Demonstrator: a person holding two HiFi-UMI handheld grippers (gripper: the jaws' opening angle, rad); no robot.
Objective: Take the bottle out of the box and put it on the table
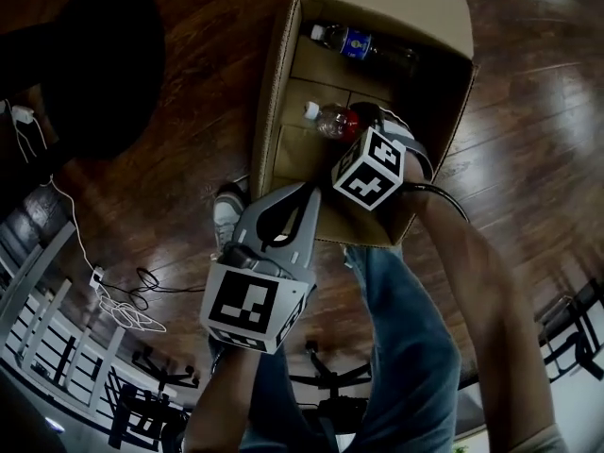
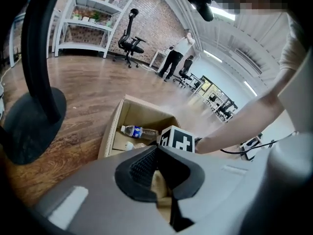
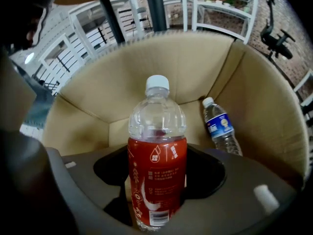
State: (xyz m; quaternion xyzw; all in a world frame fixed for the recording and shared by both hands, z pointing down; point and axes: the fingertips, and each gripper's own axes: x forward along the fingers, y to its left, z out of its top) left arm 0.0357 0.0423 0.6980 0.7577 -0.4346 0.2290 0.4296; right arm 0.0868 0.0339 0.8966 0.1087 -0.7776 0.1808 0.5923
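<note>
While the right gripper (image 3: 157,202) clamps the red-labelled bottle (image 3: 157,131), box walls (image 3: 195,67) stand apart.

Head view steeply down onto box (image 1: 387,8) at upper centre, left gripper view outside facing it, right gripper view close inside, all sharing blue-label bottle (image 1: 363,43).

The brown cardboard box (image 1: 283,83) looked matt and papery. The clear plastic bottle with the red label (image 3: 157,170) was smooth and glossy, as was the clear plastic blue-labelled bottle (image 3: 220,126). The dark wooden plank floor (image 1: 189,187) shone, polished.
</note>
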